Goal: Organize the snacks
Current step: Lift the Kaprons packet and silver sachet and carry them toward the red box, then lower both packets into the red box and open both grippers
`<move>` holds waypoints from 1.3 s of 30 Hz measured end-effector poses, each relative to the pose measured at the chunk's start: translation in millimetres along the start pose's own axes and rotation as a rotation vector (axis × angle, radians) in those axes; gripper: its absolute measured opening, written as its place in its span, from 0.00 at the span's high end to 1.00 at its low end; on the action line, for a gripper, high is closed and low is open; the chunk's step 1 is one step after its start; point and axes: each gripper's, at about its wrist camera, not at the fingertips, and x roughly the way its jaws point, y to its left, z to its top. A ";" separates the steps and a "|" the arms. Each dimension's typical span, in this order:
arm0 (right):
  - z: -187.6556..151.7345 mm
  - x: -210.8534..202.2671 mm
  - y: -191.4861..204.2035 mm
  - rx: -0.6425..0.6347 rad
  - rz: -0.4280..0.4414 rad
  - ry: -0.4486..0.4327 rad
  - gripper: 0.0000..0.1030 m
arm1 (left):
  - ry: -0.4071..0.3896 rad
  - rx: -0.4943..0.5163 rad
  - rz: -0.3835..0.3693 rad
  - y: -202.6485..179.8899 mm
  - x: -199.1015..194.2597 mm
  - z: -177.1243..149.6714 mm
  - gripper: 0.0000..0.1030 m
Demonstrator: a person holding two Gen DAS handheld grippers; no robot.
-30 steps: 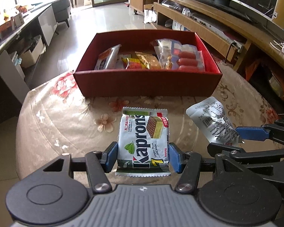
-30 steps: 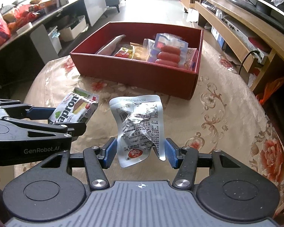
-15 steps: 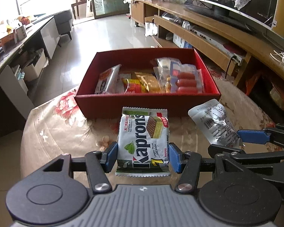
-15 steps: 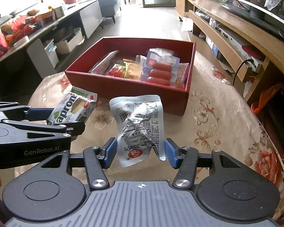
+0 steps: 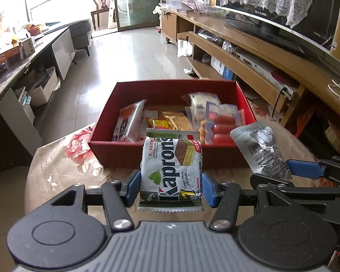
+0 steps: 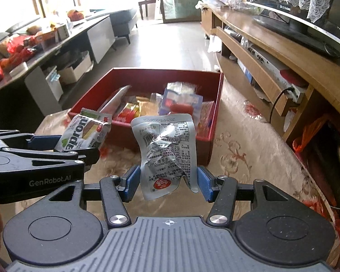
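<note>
My left gripper (image 5: 170,189) is shut on a white and green Kaprons wafer pack (image 5: 171,170), held upright above the table in front of the red box (image 5: 115,151). My right gripper (image 6: 167,183) is shut on a crumpled silver foil pouch (image 6: 167,149), also held above the table, to the right of the left gripper. The red box (image 6: 212,122) holds several snack packs, among them a sausage pack (image 5: 224,124). The wafer pack (image 6: 86,133) and the left gripper (image 6: 63,146) show in the right wrist view; the pouch (image 5: 259,149) shows in the left wrist view.
The round table has a floral beige cloth (image 5: 63,156). A long wooden TV bench (image 6: 283,52) with a television runs along the right. A dark side counter (image 5: 22,54) with clutter stands at the left. Tiled floor lies beyond the box.
Both grippers have risen with their packs and tilted up, so the box looks lower and farther and more of the room shows. Neither grip has changed.
</note>
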 end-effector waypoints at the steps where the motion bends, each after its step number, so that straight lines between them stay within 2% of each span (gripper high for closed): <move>1: 2.4 0.6 -0.4 0.002 0.000 -0.005 0.40 | -0.004 -0.004 0.001 0.5 0.3 2.7 0.47; 19: 44.0 25.8 -5.2 0.011 -0.018 -0.050 0.39 | -0.034 -0.050 0.035 8.8 29.3 47.8 0.47; 39: 66.0 58.9 -12.8 0.024 -0.031 -0.040 0.39 | -0.023 -0.053 0.071 9.0 67.6 70.8 0.47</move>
